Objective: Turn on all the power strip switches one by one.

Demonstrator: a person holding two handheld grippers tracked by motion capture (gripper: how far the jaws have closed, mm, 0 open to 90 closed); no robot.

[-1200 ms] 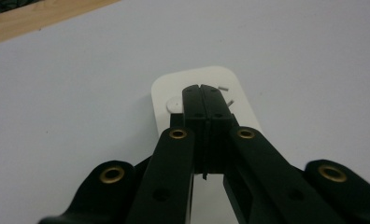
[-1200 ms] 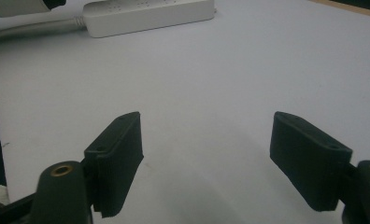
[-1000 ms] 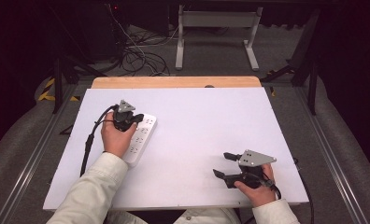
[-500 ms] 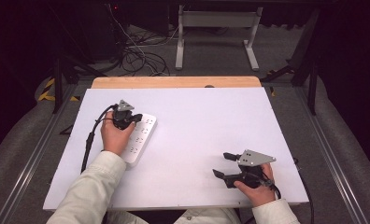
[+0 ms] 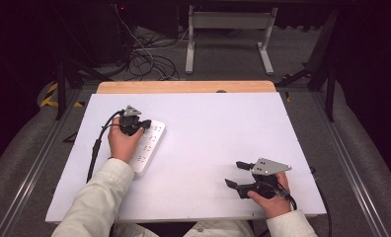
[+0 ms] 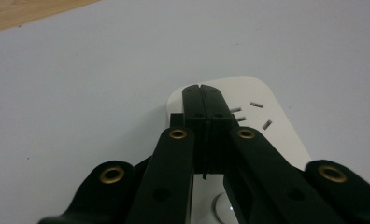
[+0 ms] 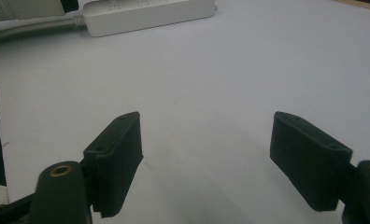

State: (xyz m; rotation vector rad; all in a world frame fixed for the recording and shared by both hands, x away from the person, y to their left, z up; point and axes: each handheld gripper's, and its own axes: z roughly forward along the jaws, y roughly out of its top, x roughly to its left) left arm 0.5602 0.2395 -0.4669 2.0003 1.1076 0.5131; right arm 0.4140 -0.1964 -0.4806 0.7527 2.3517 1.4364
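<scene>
A white power strip [image 5: 150, 142] lies on the left part of the white table top [image 5: 213, 123], its long side running towards the person. My left gripper [image 5: 145, 123] hovers low over the strip's far end, jaws shut together with nothing between them. In the left gripper view the closed tips [image 6: 202, 89] sit over the strip [image 6: 267, 121] beside a group of socket slots. My right gripper [image 5: 235, 174] rests near the front right of the table, open and empty. In the right gripper view its fingers [image 7: 115, 158] stand wide apart, with the strip [image 7: 145, 14] far off.
The strip's grey cable [image 7: 33, 27] trails off its end towards the person's sleeve. A wooden strip [image 5: 183, 87] borders the table's far edge. Beyond it stand a metal frame [image 5: 228, 29] and loose cables [image 5: 149, 59] on the floor.
The left hand has settled a little lower over the power strip. The right hand and its gripper have kept still.
</scene>
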